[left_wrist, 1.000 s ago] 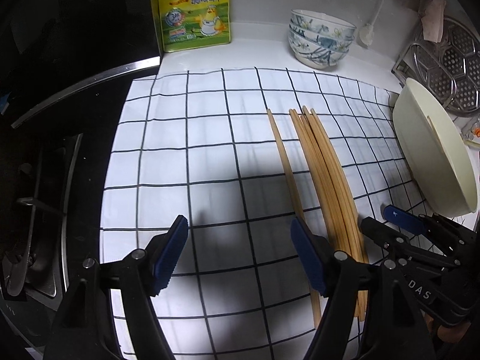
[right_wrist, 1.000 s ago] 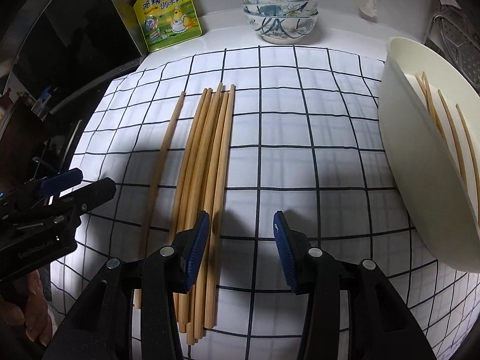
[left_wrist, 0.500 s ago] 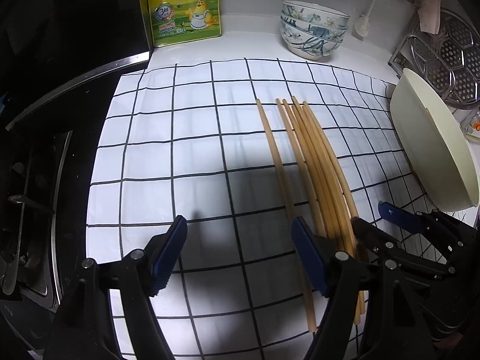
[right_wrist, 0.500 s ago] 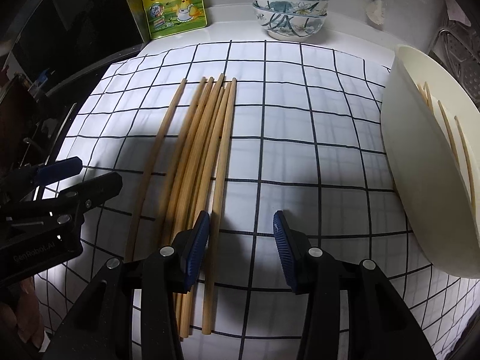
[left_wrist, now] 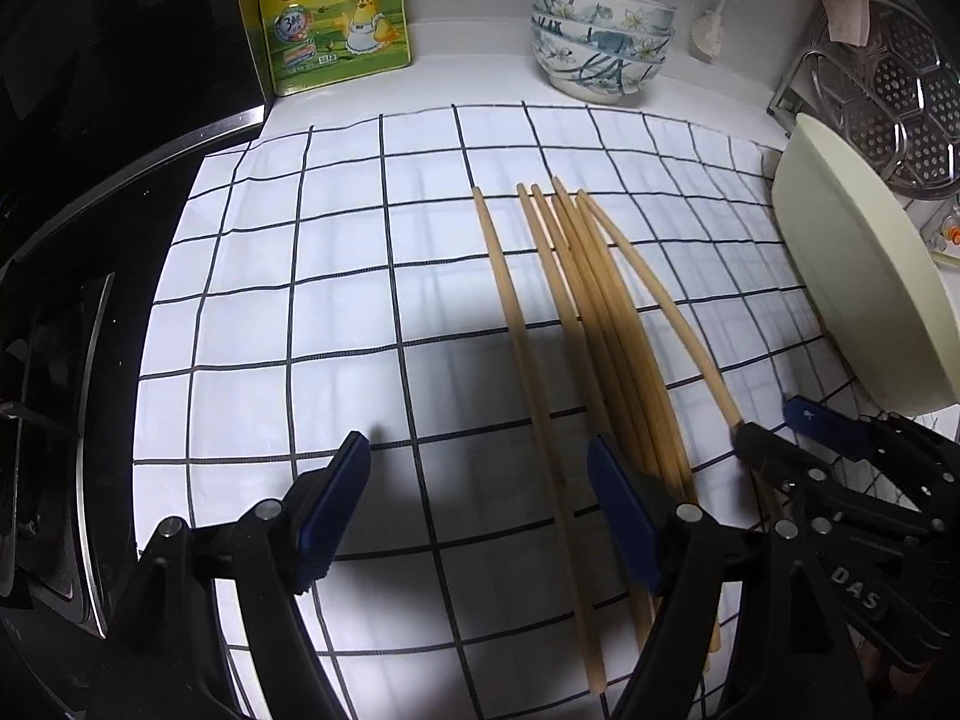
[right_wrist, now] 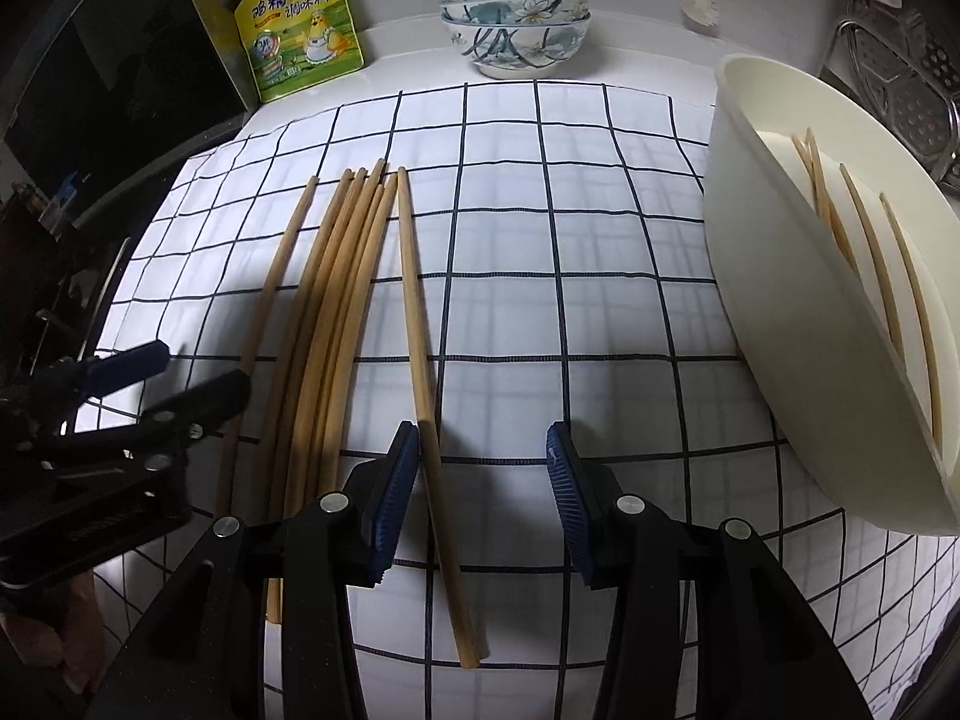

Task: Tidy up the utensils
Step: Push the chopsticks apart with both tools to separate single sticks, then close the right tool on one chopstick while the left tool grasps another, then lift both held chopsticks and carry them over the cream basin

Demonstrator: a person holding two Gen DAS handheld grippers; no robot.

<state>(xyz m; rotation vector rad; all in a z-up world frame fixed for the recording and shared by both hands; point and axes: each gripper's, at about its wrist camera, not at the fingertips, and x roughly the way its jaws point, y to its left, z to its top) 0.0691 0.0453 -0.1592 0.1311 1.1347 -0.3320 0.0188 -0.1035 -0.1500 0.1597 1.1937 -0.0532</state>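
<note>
a: how far along is the sorting?

b: partway, by the look of it. in the right wrist view the cream tub [right_wrist: 774, 324] at the right edge of the frame already holds a few chopsticks [right_wrist: 864, 240] leaning against its inner wall. seven more chopsticks on the cloth [right_wrist: 336, 276] lie in the centre-left of the frame, on the checked cloth [right_wrist: 540, 210] that covers the tabletop.

a: all in one bundle?

b: not quite. five lie packed side by side, one sits apart on their left, and a single chopstick [right_wrist: 420, 348] lies just to their right, slanting down toward the lower middle of the frame.

a: and the tools?

b: the right tool [right_wrist: 477, 486] is released, jaws apart, holding nothing. the single chopstick runs just inside its left pad; whether it touches the pad cannot be told. the left tool [left_wrist: 477, 504] is also released and its jaws have just been widening. in the left wrist view, at the bottom centre of the frame, the lone left chopstick [left_wrist: 528, 348] passes between its pads, untouched.

a: so what remains?

b: probably every stick on the cloth still has to go into the tub. the stacked bowls [right_wrist: 516, 24] and the yellow seasoning pouch [right_wrist: 297, 24] at the top of the frame look uninvolved.
</note>
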